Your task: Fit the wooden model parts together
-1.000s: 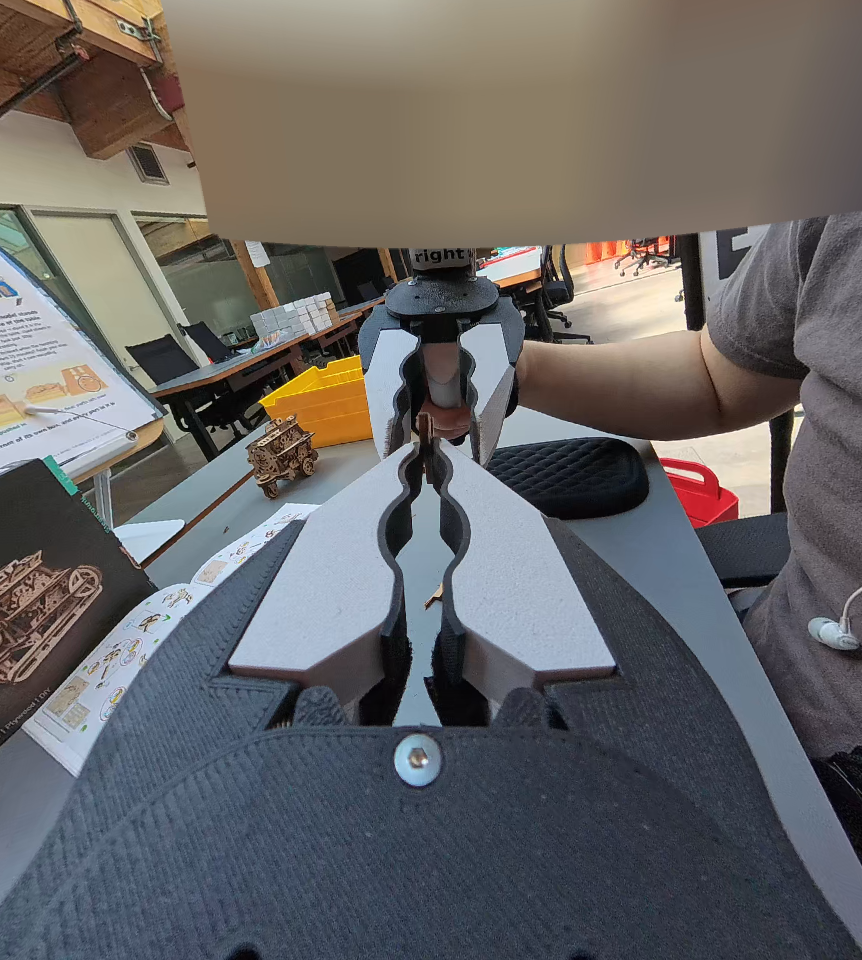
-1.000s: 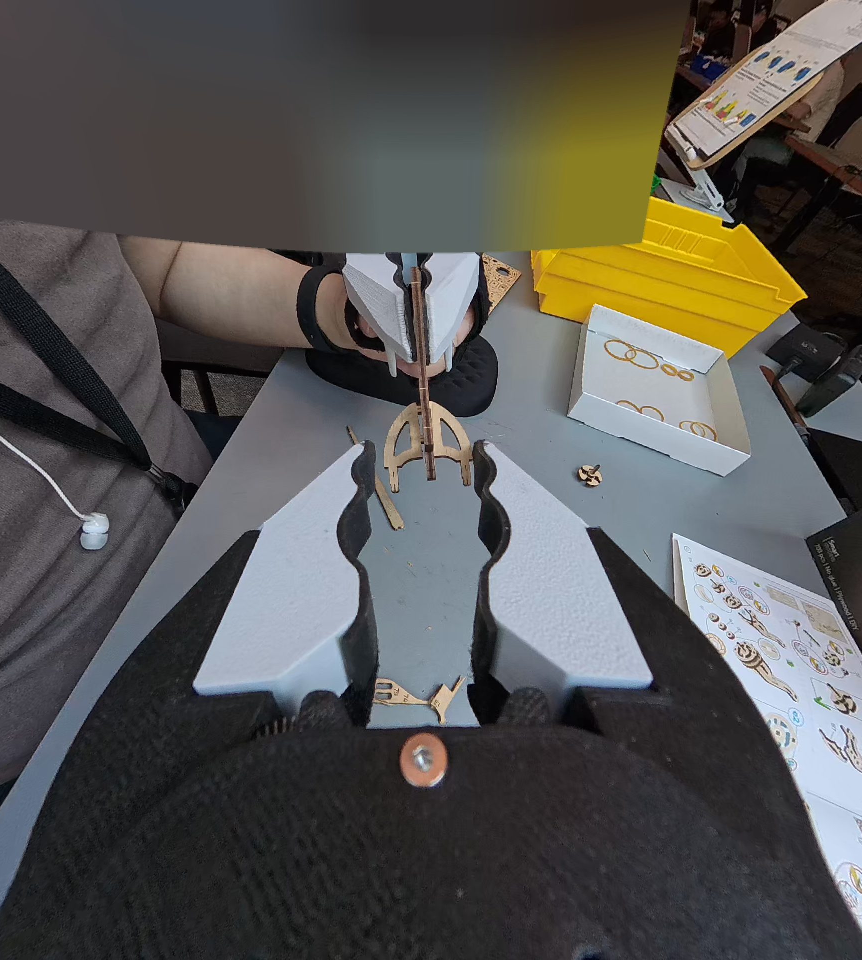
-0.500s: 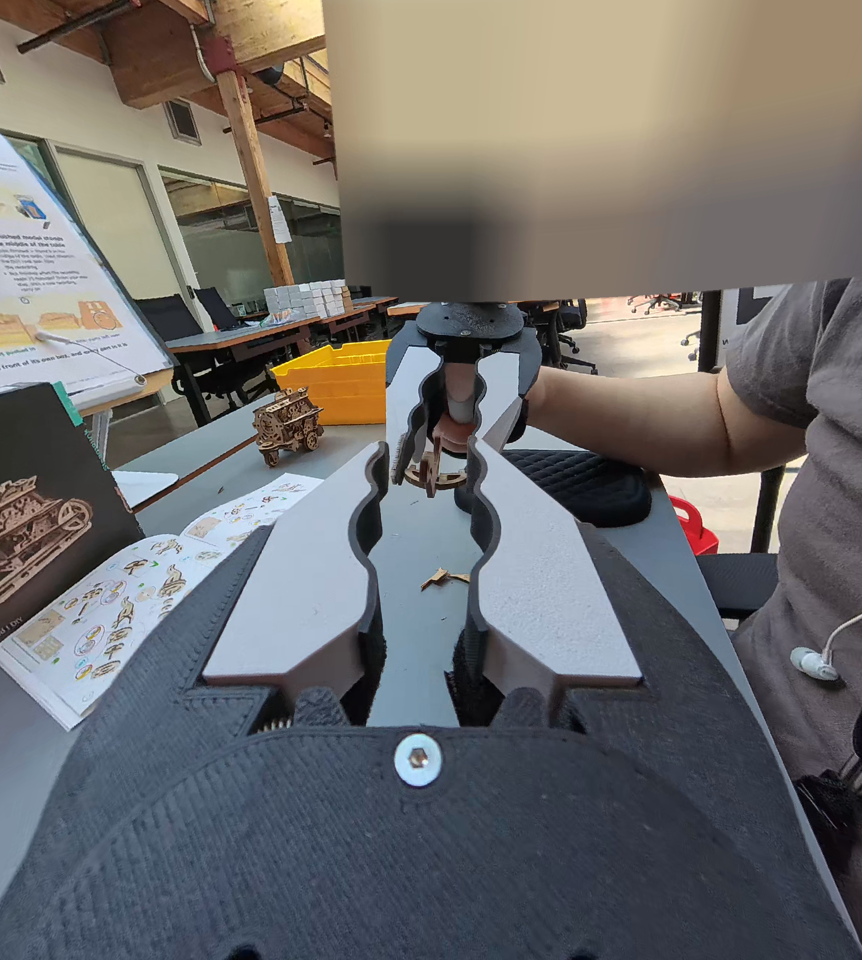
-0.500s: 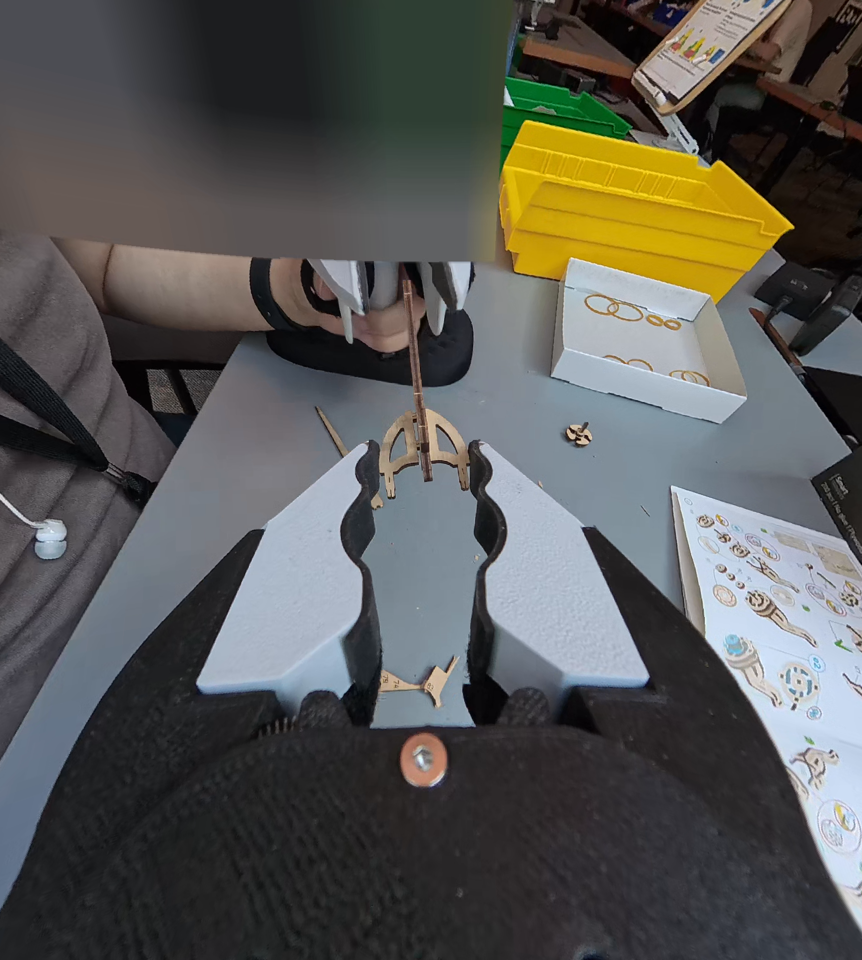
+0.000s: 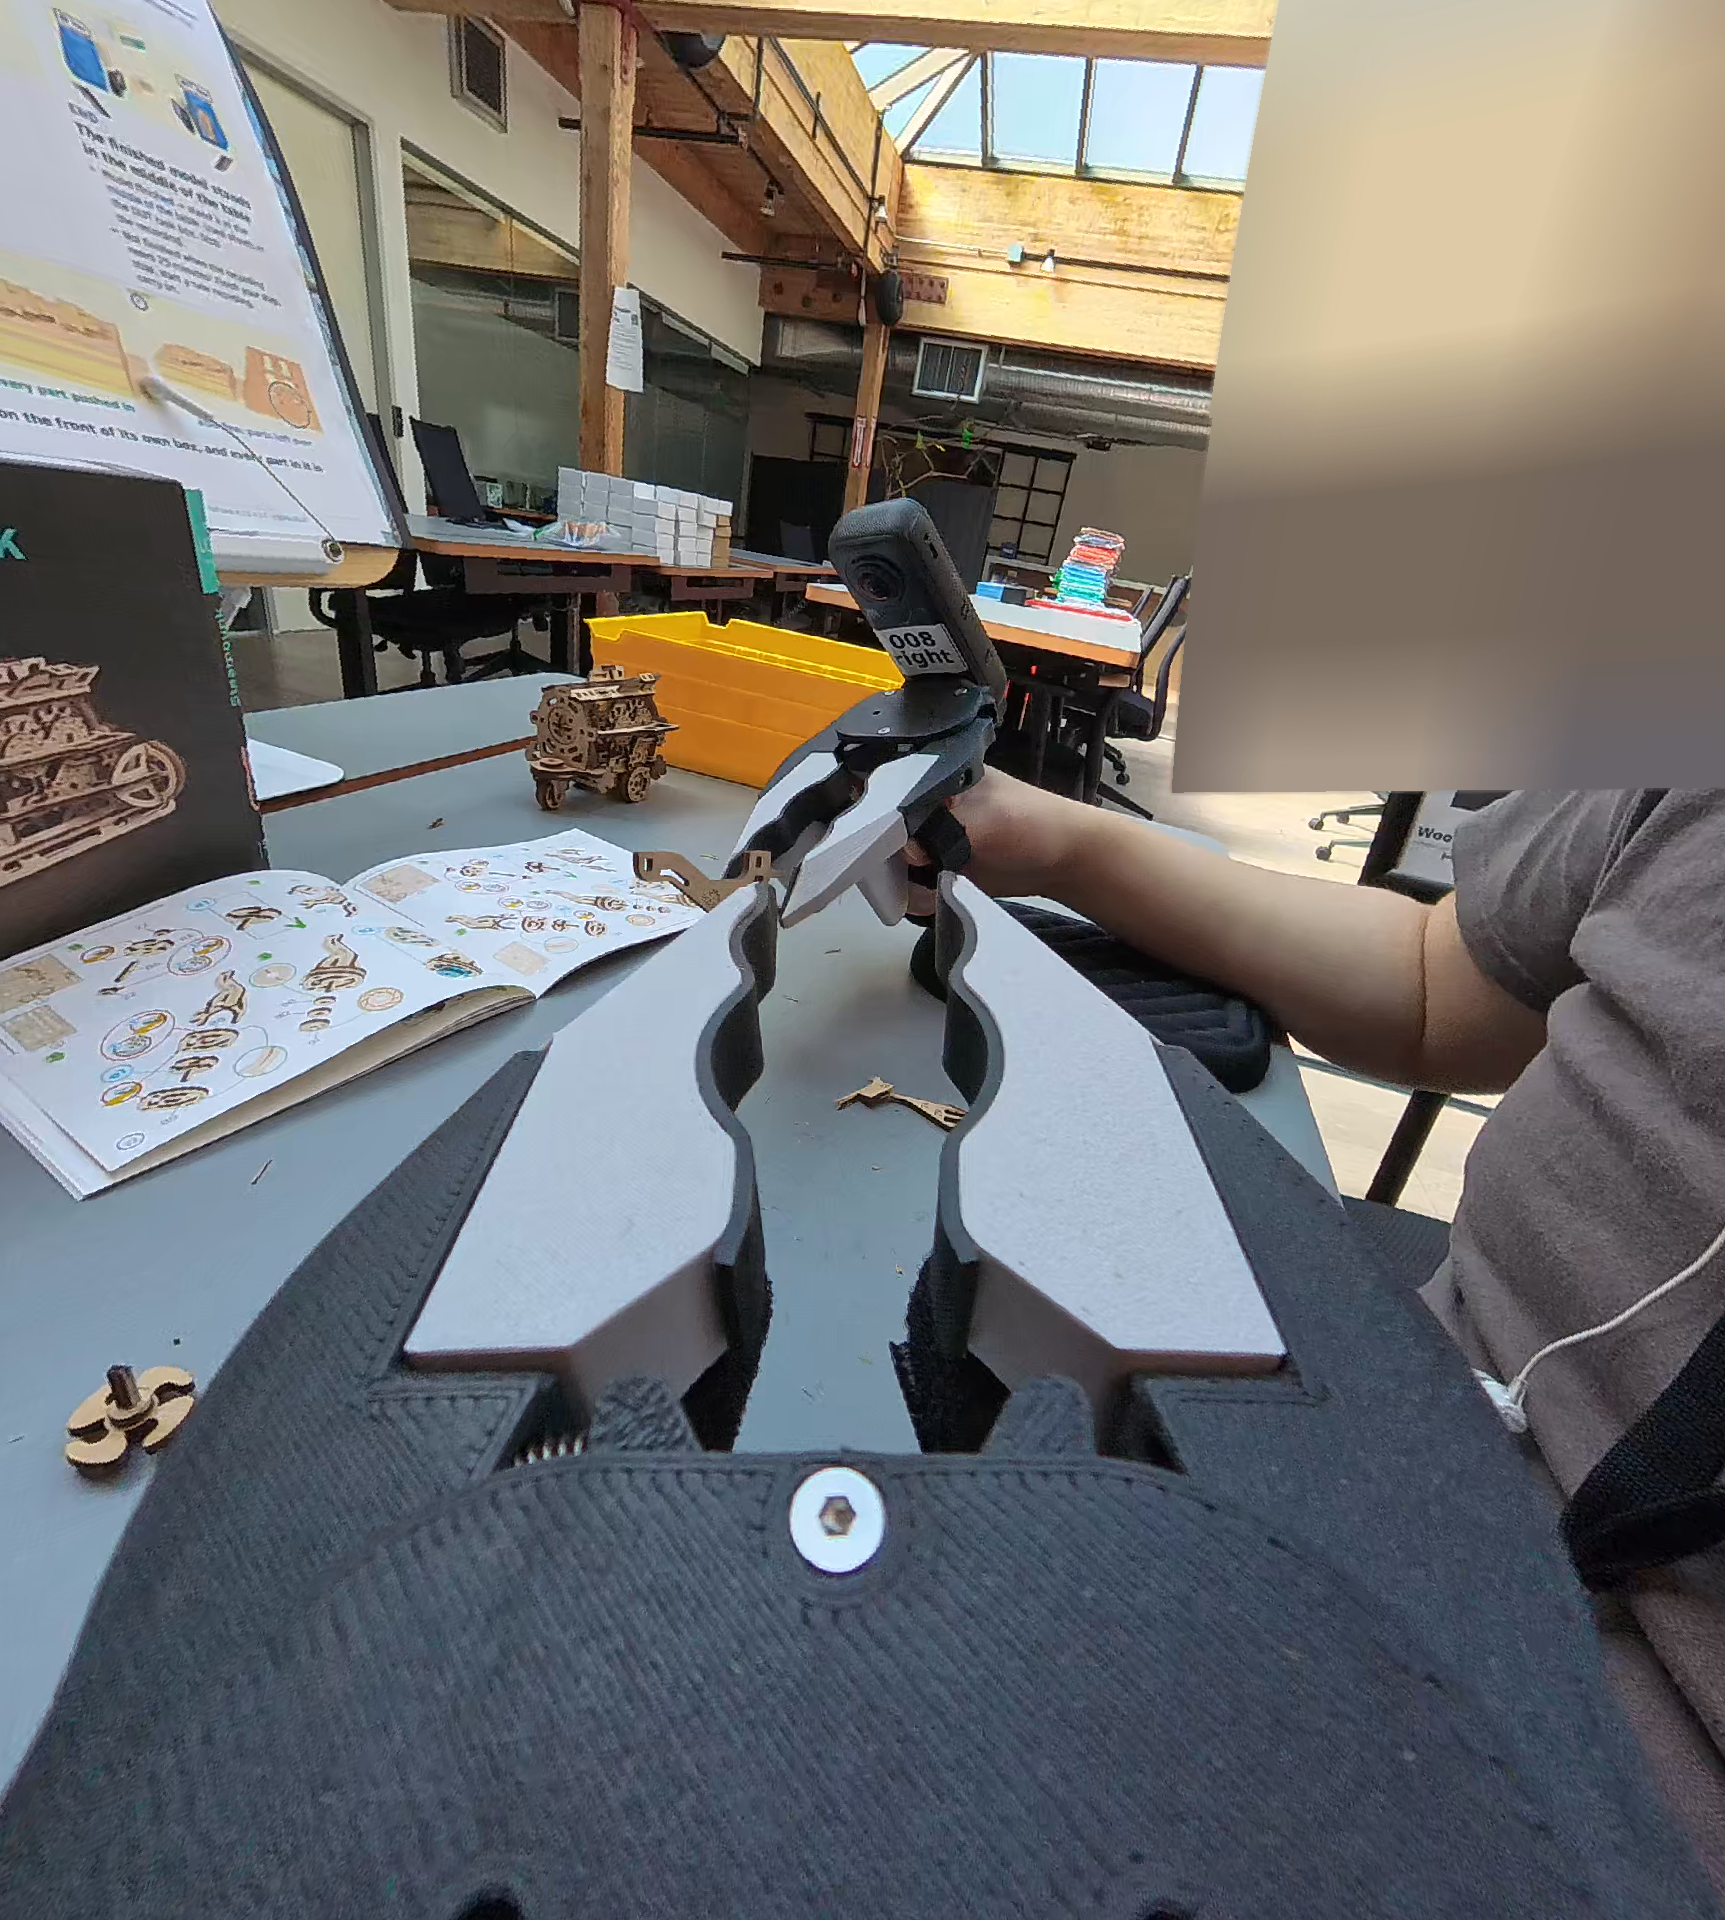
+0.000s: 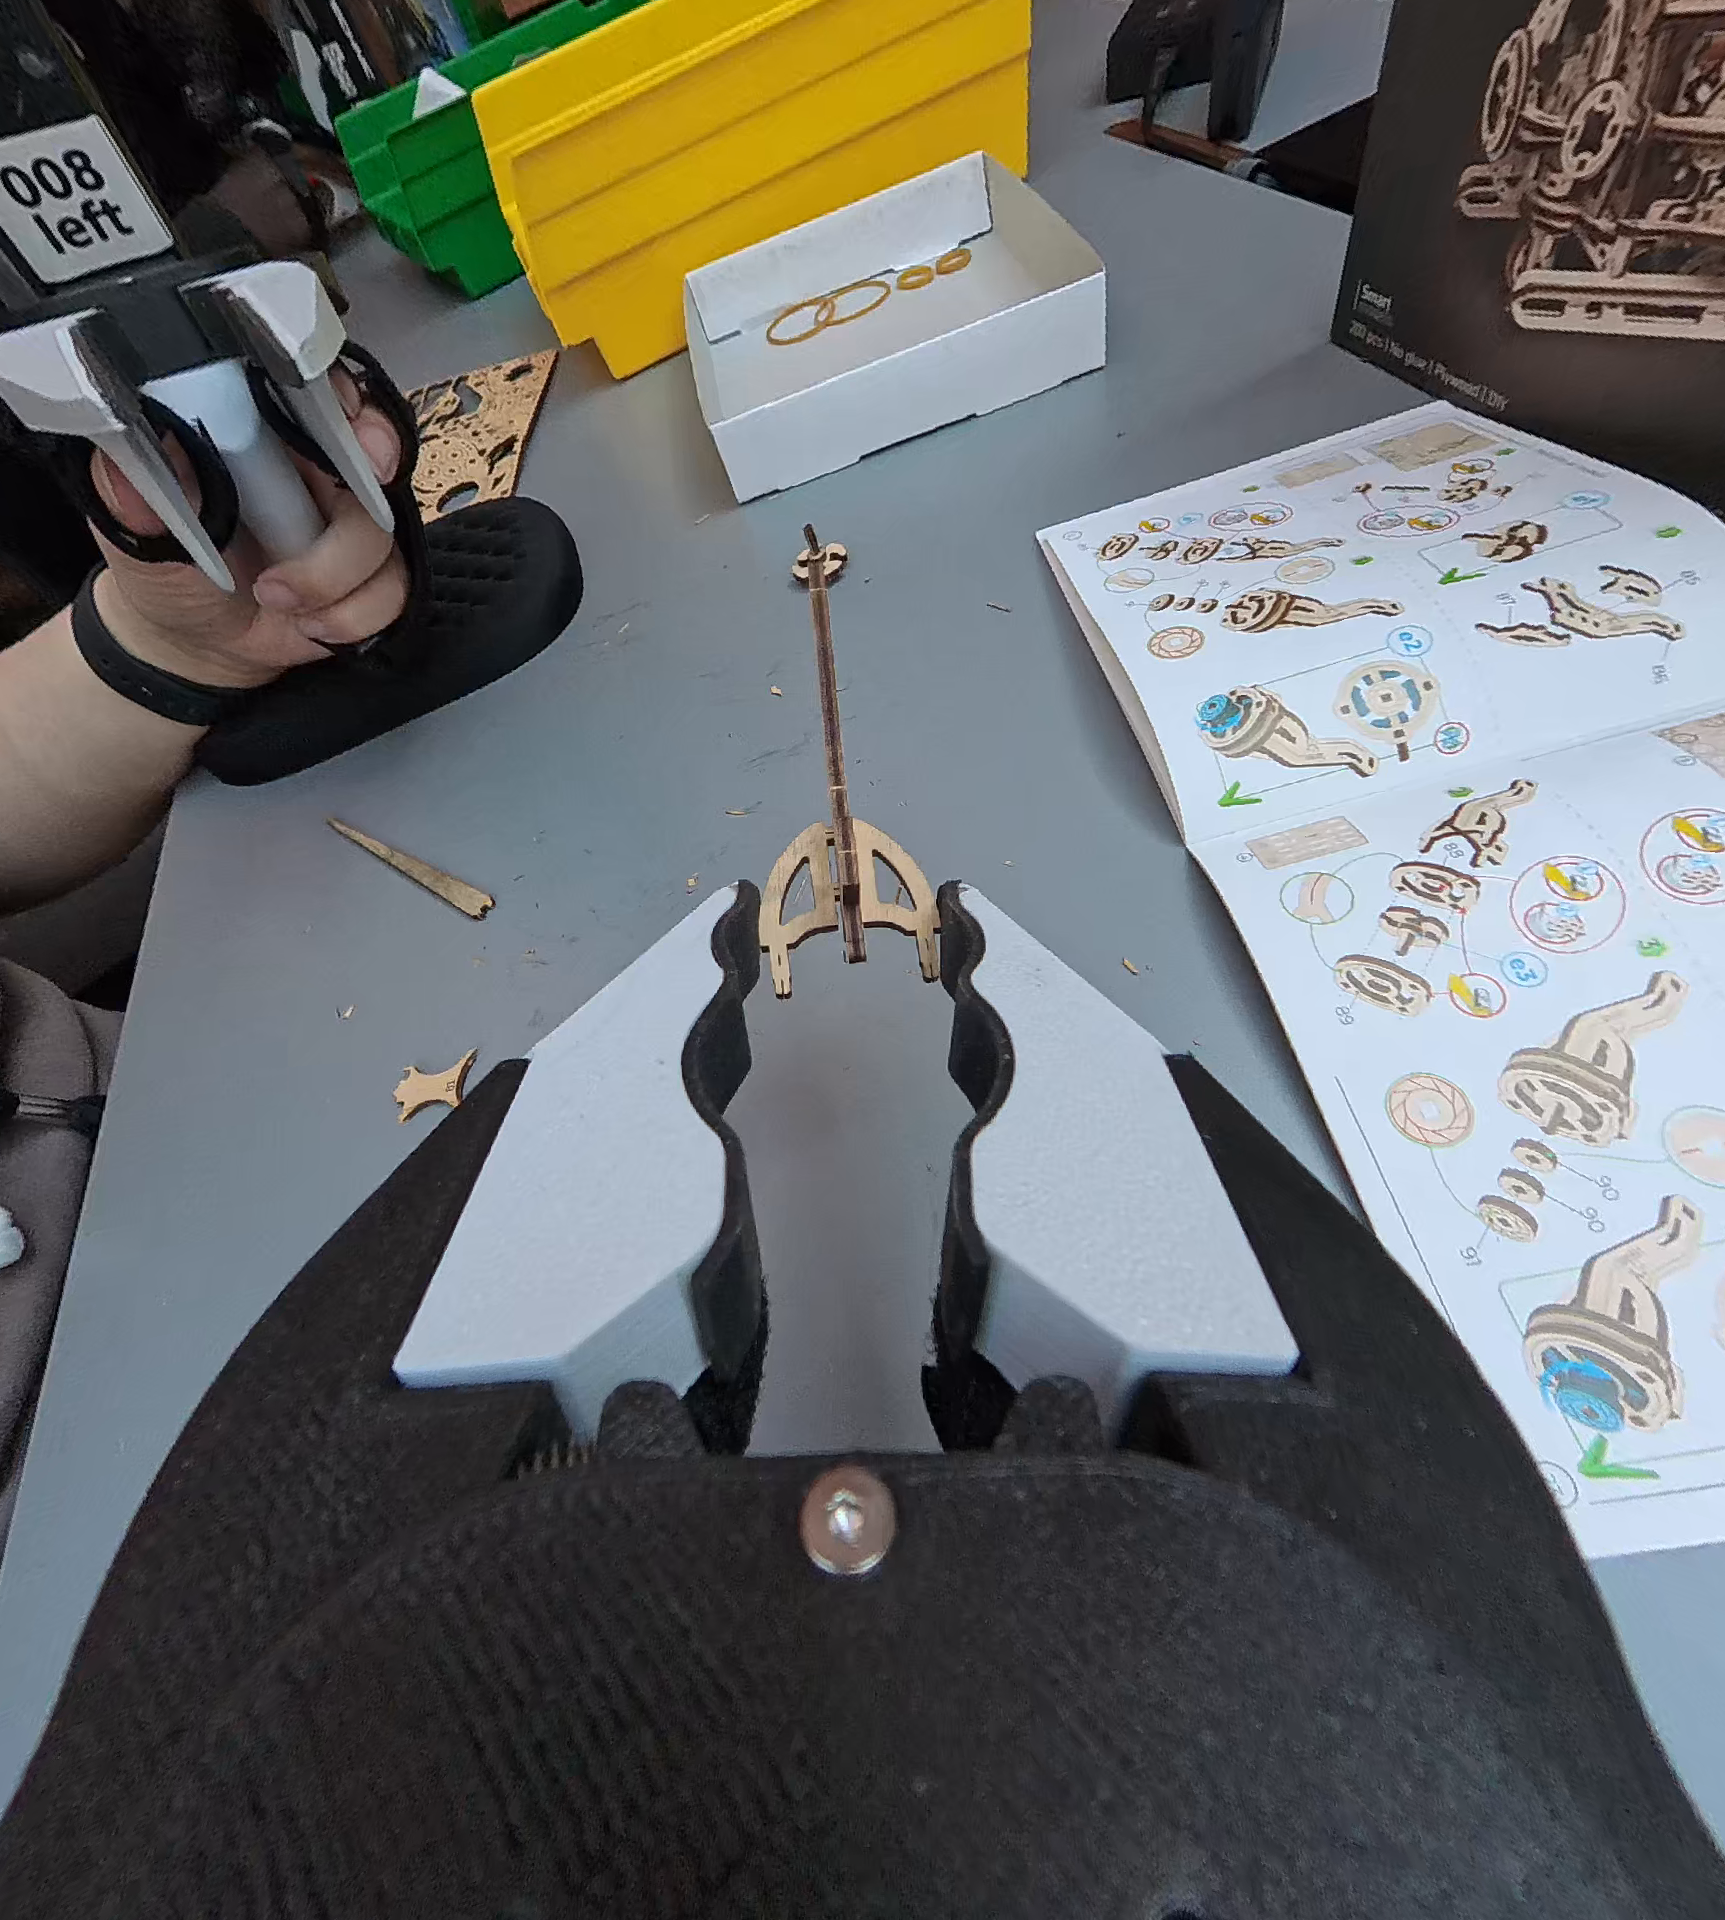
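Observation:
My right gripper (image 6: 842, 909) is shut on a wooden arch piece (image 6: 801, 899), gripping its two legs between the fingertips. A long thin wooden strip (image 6: 827, 686) is slotted upright through the arch and sticks out forward over the grey table (image 6: 629, 727). My left gripper (image 5: 853, 904) is open and empty. In the right wrist view it (image 6: 307, 551) is off to the upper left, apart from the strip. In the left wrist view the right gripper (image 5: 770, 883) holds the wooden part (image 5: 692, 878) over the booklet's edge.
An open instruction booklet (image 6: 1460, 831) lies to the right, below the black model box (image 6: 1616, 187). A white box with rings (image 6: 899, 312), yellow bin (image 6: 733, 156), black pad (image 6: 484, 603), wooden sliver (image 6: 411, 857), scrap (image 6: 437, 1086) and small gear piece (image 5: 125, 1418) are on the table. A finished model (image 5: 598, 738) stands farther back. My hands' fingertips stand some 15 cm from each other.
My left gripper opened, let go of the thin strip and drew away to the side. My right gripper kept hold of the arch with the strip in it and swung toward the booklet.

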A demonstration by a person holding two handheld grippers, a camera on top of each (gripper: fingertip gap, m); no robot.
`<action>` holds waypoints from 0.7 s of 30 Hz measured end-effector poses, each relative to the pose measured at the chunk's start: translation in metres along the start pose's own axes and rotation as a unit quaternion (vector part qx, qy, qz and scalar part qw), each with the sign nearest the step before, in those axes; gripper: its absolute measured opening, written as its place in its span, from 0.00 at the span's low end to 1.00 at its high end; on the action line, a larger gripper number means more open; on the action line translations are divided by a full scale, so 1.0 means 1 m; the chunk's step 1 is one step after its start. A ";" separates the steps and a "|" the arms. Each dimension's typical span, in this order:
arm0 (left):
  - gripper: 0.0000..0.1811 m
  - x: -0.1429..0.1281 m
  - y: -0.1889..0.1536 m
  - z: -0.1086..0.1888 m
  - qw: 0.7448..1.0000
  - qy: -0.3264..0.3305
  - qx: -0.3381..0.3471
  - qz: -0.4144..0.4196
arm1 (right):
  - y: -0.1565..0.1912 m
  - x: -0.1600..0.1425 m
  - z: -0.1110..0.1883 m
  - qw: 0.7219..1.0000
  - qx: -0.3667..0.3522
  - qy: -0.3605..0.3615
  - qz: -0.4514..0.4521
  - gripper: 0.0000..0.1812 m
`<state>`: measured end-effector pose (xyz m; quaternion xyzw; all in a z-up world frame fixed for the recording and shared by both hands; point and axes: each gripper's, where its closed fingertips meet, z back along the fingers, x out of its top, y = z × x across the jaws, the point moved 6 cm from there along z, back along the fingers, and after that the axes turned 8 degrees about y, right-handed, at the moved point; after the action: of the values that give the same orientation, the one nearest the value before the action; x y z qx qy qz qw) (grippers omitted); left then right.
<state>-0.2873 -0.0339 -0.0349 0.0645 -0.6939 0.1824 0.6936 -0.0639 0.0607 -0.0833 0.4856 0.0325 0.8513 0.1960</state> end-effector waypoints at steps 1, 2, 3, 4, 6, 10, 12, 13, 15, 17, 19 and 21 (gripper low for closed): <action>0.16 0.000 0.000 0.000 1.000 0.000 -0.002 0.002 | -0.003 -0.001 0.002 1.000 -0.005 -0.004 -0.009 0.19; 0.15 -0.001 0.000 -0.001 1.000 0.001 -0.003 0.004 | -0.007 -0.002 0.005 1.000 -0.015 -0.005 -0.017 0.19; 0.15 -0.002 0.001 -0.002 1.000 0.004 -0.003 0.005 | -0.011 -0.003 0.007 0.999 -0.025 -0.005 -0.025 0.19; 0.15 -0.003 0.001 -0.003 1.000 0.008 -0.003 0.006 | -0.014 -0.004 0.008 0.999 -0.031 -0.005 -0.033 0.19; 0.15 -0.004 0.001 -0.005 1.000 0.015 -0.004 0.006 | -0.017 -0.005 0.010 0.998 -0.039 -0.003 -0.053 0.19; 0.15 -0.010 0.000 -0.011 0.999 0.040 -0.018 0.014 | -0.018 -0.008 0.009 0.996 -0.046 0.015 -0.081 0.19; 0.16 -0.013 -0.001 -0.013 0.999 0.049 -0.016 0.012 | -0.022 -0.010 0.012 0.993 -0.077 0.024 -0.086 0.19; 0.16 -0.013 -0.001 -0.014 0.999 0.052 -0.015 0.011 | -0.023 -0.010 0.015 0.992 -0.091 0.027 -0.089 0.19; 0.16 -0.014 0.000 -0.014 0.998 0.054 -0.012 0.010 | -0.030 -0.013 0.023 0.985 -0.135 0.033 -0.102 0.19; 0.16 -0.015 0.001 -0.014 0.998 0.057 -0.007 0.012 | -0.040 -0.020 0.035 0.972 -0.202 0.053 -0.112 0.19; 0.16 -0.016 0.002 -0.015 0.998 0.062 -0.003 0.013 | -0.055 -0.031 0.055 0.943 -0.297 0.082 -0.123 0.19; 0.16 -0.017 0.003 -0.015 0.998 0.067 0.000 0.014 | -0.068 -0.044 0.082 0.908 -0.382 0.099 -0.143 0.19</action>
<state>-0.2738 -0.0283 -0.0528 0.0424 -0.6468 0.1966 0.7356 0.0449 0.0958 -0.0926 0.2767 -0.2068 0.8054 0.4818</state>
